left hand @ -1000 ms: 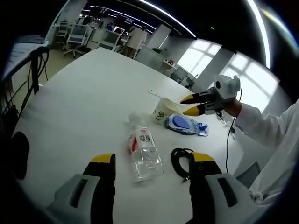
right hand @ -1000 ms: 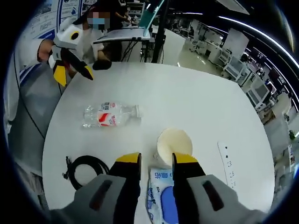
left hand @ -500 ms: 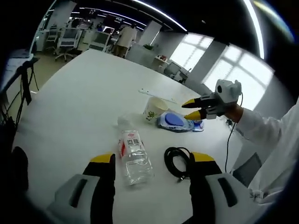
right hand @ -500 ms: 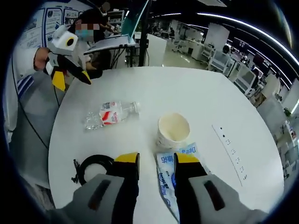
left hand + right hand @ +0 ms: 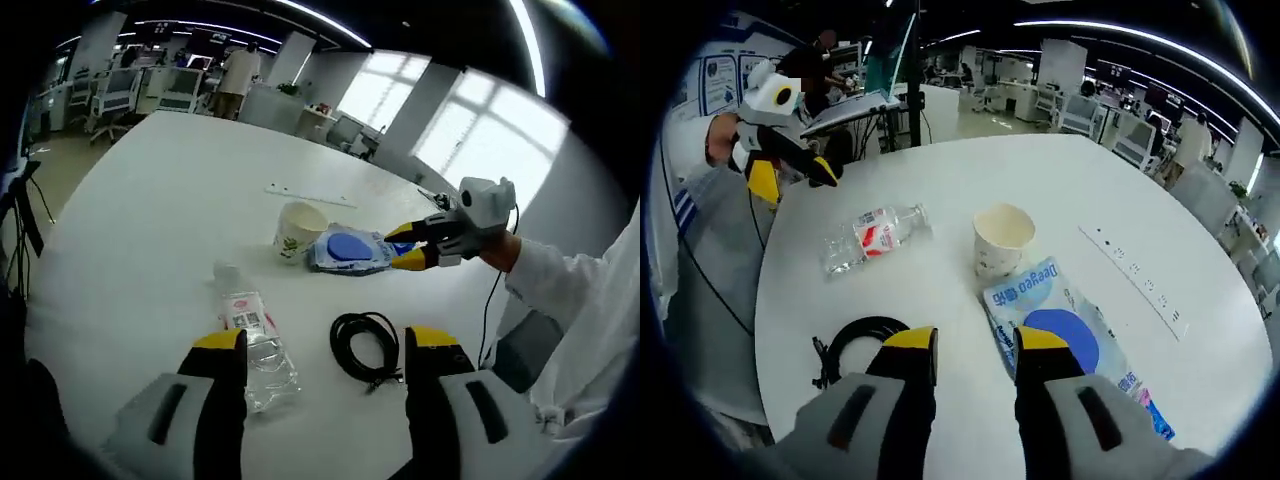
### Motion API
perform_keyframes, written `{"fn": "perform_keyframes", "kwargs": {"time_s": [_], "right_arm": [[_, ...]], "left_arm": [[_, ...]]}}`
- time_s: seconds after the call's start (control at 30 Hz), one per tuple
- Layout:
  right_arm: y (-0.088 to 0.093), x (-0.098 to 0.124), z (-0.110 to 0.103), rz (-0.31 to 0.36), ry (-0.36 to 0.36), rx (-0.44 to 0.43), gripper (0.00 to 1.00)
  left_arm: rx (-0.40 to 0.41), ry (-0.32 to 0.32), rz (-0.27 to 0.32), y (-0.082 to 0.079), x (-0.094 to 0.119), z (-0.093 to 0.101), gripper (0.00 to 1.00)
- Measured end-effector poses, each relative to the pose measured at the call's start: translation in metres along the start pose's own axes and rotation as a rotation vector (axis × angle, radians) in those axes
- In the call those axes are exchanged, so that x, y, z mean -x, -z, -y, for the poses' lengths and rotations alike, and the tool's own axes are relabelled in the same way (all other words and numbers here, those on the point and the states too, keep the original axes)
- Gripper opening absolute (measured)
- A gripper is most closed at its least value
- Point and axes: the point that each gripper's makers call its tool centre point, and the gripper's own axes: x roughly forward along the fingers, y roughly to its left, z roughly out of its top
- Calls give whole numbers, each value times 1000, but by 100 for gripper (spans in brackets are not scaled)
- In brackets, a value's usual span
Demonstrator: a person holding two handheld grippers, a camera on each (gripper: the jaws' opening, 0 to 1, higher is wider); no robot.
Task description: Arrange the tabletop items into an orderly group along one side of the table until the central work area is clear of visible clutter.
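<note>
While the white table [image 5: 130,220] carries all four items bunched toward the person's side, neither set of tongs is holding anything. In the left gripper view, the left gripper [image 5: 324,345] has its jaws wide apart, with the clear water bottle [image 5: 252,338] lying on its side just ahead of the left jaw and the coiled black cable [image 5: 365,345] sitting just inside the right jaw. Further out sit the paper cup [image 5: 296,230], upright, and the blue wet-wipes pack [image 5: 348,251] lying flat right beside it, touching or nearly so. The right gripper [image 5: 402,246] comes in from the right, tips at the far edge of the pack.

In the right gripper view, the right gripper [image 5: 974,341] has jaws a little apart, empty, with the wipes pack [image 5: 1065,335] just off the right jaw, the cable [image 5: 858,345] off the left, the cup [image 5: 1004,238] ahead, and the bottle [image 5: 868,236] beyond to the left. A white power strip [image 5: 1135,275] lies well apart, past the pack.
</note>
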Motion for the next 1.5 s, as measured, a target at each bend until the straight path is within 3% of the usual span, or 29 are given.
{"fn": "perform_keyframes", "kwargs": {"time_s": [0.5, 0.7, 1.2, 1.5], "right_arm": [[39, 17, -8, 19, 68, -164, 32], [48, 19, -13, 37, 73, -253, 39], [66, 12, -34, 8, 72, -301, 49], [70, -3, -48, -26, 59, -302, 45]], "left_arm": [[-116, 75, -75, -4, -36, 33, 64], [-156, 99, -107, 0, -50, 43, 64], [-213, 101, -172, 16, -73, 46, 62], [-267, 68, -227, 33, -90, 44, 61]]}}
